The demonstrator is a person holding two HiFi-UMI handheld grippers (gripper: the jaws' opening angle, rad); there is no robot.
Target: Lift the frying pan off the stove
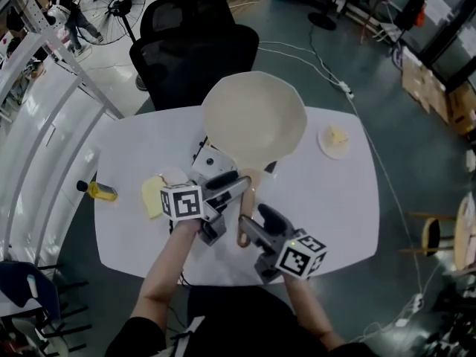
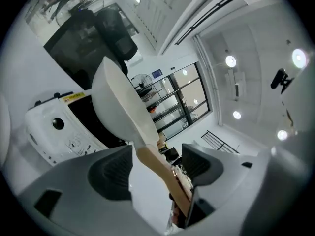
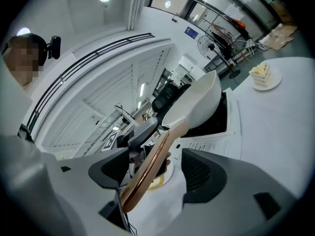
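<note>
Frying pan [image 1: 254, 117] is tipped up, clear of the stove [image 1: 209, 160], mid-table. Left gripper [image 1: 235, 187] and right gripper [image 1: 257, 223] both have jaws apart, with the handle [image 1: 245, 213] only leaning on one pad each. Clamp it before going higher; it looks likely to slip.

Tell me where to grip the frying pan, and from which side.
Take the wooden handle, coming from the person's side of the table. The frying pan has a wide, smooth bowl with no hold. Its handle is slim and points back toward the person, and it lies between the jaws of the left gripper and right gripper.
</note>
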